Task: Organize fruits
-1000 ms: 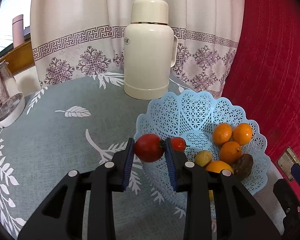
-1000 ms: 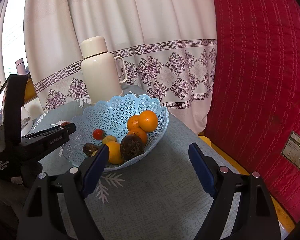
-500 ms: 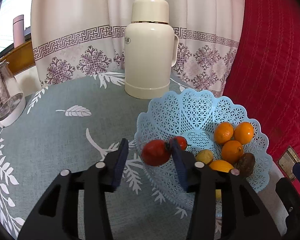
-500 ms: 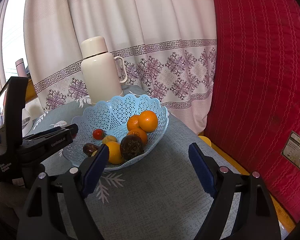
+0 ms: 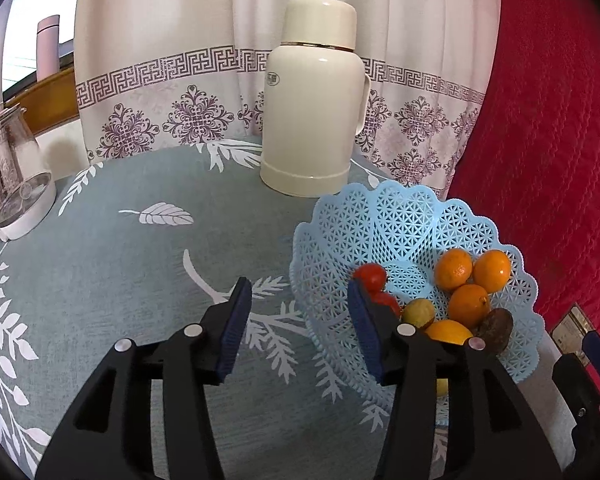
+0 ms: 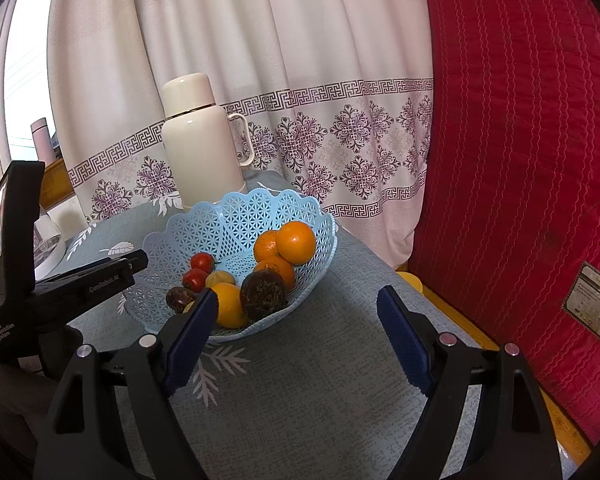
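A light blue lattice fruit basket [image 5: 396, 224] [image 6: 236, 216] stands on the grey-green leaf-print tablecloth. It holds two red tomatoes [image 5: 371, 276] [image 6: 196, 279], several oranges [image 5: 468, 306] [image 6: 296, 242], a small yellow-green fruit [image 5: 419, 313] and dark passion fruits [image 5: 496, 330] [image 6: 264, 295]. My left gripper [image 5: 298, 326] is open and empty at the basket's near-left rim; its right finger overlaps the rim beside the tomatoes. It also shows in the right wrist view [image 6: 112, 268]. My right gripper [image 6: 296, 344] is open and empty, just in front of the basket.
A cream thermos jug [image 5: 314, 120] [image 6: 202, 144] stands behind the basket by the patterned curtain. A glass kettle [image 5: 10, 184] sits at the far left. A red quilted cushion [image 6: 520, 160] fills the right side. A small yellow fruit [image 6: 410, 279] lies by the cushion, off the table edge.
My left gripper opened and let go of the tomato, which now lies in the basket beside the other tomato. The right gripper has not moved.
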The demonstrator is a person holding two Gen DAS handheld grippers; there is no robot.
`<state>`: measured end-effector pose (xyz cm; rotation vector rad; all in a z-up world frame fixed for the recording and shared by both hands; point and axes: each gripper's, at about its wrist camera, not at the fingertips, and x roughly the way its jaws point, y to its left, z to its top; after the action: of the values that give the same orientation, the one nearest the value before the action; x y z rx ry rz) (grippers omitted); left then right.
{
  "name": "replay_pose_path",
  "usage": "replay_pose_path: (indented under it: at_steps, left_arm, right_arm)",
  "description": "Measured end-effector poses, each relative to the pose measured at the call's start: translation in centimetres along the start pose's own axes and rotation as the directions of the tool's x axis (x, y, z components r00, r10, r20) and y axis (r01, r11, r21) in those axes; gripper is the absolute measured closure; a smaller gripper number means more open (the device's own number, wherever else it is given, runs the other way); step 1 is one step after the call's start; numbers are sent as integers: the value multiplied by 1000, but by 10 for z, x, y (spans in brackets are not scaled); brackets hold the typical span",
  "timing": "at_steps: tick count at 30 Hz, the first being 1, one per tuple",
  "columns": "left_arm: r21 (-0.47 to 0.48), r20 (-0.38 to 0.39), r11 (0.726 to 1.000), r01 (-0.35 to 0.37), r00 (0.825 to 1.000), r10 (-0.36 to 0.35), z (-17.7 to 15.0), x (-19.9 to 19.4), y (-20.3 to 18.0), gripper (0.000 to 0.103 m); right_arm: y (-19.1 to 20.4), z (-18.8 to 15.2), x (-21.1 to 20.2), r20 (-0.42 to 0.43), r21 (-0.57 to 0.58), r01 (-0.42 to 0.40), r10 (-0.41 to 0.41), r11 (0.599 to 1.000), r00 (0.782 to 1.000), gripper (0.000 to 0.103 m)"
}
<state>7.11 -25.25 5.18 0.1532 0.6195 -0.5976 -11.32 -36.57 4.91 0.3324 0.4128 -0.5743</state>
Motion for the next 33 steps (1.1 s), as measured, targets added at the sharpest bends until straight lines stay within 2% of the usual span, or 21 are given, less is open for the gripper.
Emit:
replay_pose_path:
  at_steps: [3,6,8,10,15,25,33]
  left_arm:
    - [-8,0,1000,1,1000,-1,0,-2,1,50]
    - [-22,4,1000,-2,1000,2,-1,-5,3,32]
    - [-34,9,999,-4,1000,5,-2,-9,5,28]
    - [-55,15,998,-8,1000,8,-3,-13,8,15]
    - [-58,44,997,-54,997,57,-5,-23,10,5]
    - [-21,109,988,-153,982,154,-13,-49,12,3]
    - [-7,154,986,-169,974,168,-13,-63,10,3]
  right_arm:
    - [1,0,0,0,1,0,0,1000,1000,22]
    - [1,0,0,0,1,0,0,1000,1000,22]
    - [1,0,0,0,1,0,0,1000,1000,22]
    - [1,0,0,0,1,1,-1,1000,1000,20]
    - [2,1,0,3,-4,6,-6,1000,1000,17]
    - [4,0,0,3,-19,21,-21,1000,1000,11]
    - [9,-1,-2,26,-38,51,-50,998,998,10]
